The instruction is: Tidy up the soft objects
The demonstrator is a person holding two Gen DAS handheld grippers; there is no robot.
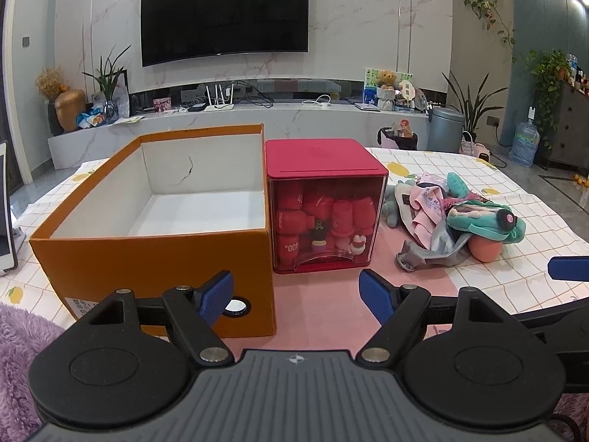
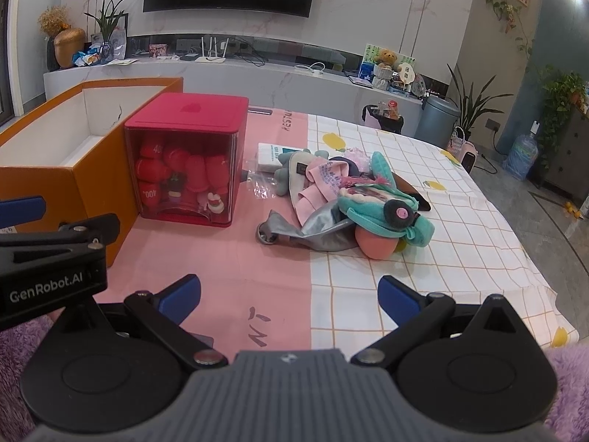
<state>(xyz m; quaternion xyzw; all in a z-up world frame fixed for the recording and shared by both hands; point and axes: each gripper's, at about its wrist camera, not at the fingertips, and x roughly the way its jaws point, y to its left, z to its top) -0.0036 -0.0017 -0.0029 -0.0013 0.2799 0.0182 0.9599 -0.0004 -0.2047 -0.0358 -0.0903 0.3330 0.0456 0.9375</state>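
Note:
A pile of soft things lies on the table: a teal plush toy over a pink ball, a grey cloth and a pink garment. The pile also shows at the right of the left wrist view. An open, empty orange box stands at the left, also seen in the right wrist view. My left gripper is open and empty, in front of the box. My right gripper is open and empty, short of the pile.
A red box with a clear front, full of small red items, stands between the orange box and the pile; it shows in the right wrist view too. A white packet lies behind the pile. The tablecloth is pink and checked.

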